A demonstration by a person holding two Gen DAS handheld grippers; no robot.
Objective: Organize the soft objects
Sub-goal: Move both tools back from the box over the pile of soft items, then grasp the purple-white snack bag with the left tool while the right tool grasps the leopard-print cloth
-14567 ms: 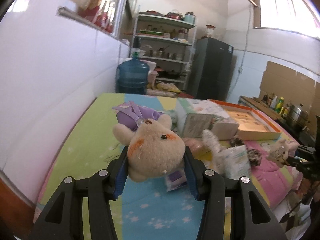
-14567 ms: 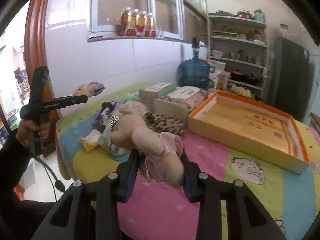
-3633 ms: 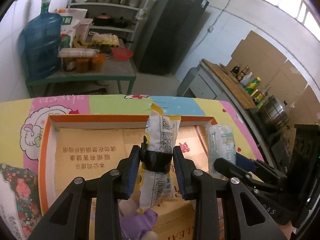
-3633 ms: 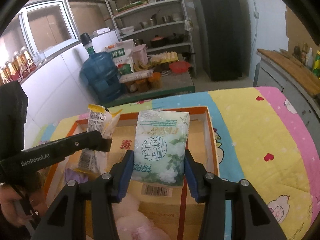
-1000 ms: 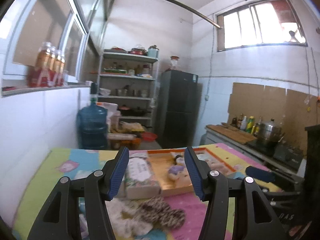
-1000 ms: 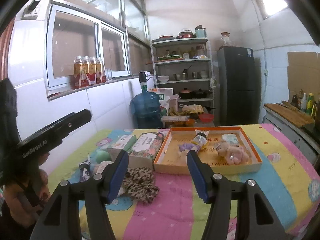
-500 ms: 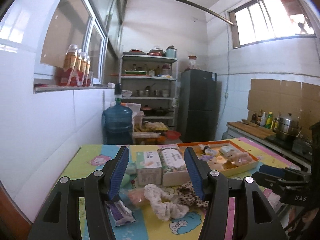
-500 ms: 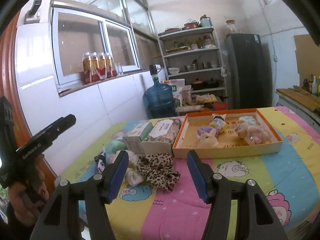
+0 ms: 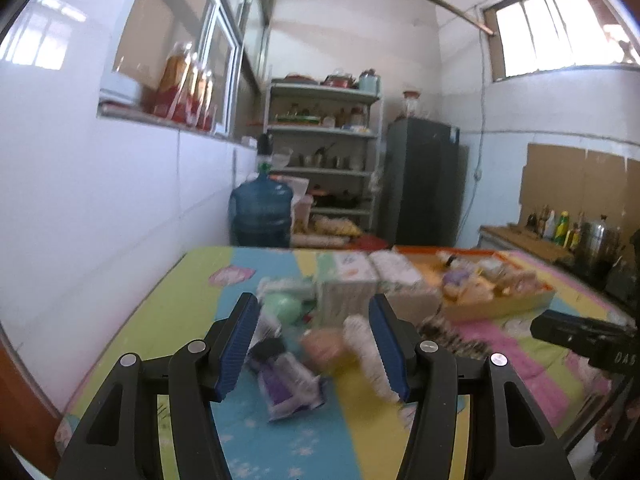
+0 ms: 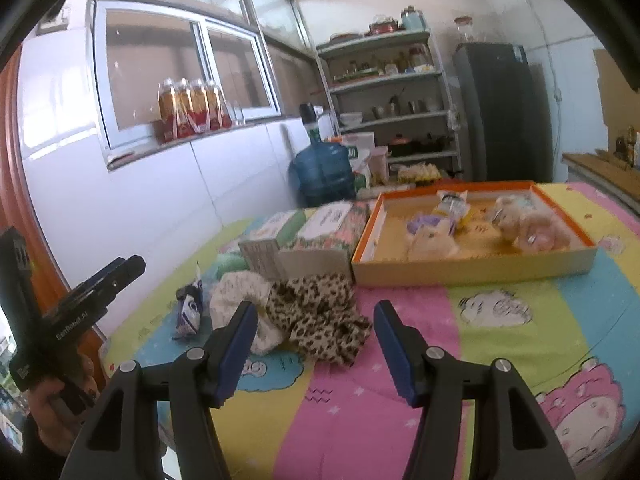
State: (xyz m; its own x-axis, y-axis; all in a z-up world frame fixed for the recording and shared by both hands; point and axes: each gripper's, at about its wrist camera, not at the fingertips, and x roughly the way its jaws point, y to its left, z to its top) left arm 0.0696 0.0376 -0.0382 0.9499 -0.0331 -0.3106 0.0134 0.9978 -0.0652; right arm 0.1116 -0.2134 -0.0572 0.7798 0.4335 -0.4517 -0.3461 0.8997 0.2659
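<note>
My left gripper point(image 9: 314, 344) is open and empty above the near end of the table. Below it lie a purple packet point(image 9: 286, 380), a peach soft thing point(image 9: 324, 346) and a white scrunchie point(image 9: 366, 354). My right gripper point(image 10: 312, 342) is open too, with nothing between its fingers, hovering just in front of a leopard-print cloth point(image 10: 320, 316) and a cream scrunchie point(image 10: 240, 296). The orange tray point(image 10: 472, 266) behind holds two plush bears point(image 10: 430, 242) point(image 10: 532, 226) and a snack packet point(image 10: 452, 204). The left gripper point(image 10: 100, 284) also shows at the left of the right wrist view, in a hand.
Two tissue boxes point(image 10: 316, 226) and a green round thing point(image 9: 284, 306) sit between the loose items and the tray. The table has a colourful cartoon cloth point(image 10: 520, 320). A white wall runs along its left side. A blue water jug point(image 10: 324, 172), shelves and a dark fridge point(image 10: 500, 112) stand behind.
Both grippers have come down and closer to the table, so the loose soft items now fill the space under the fingers. Neither gripper's opening has changed.
</note>
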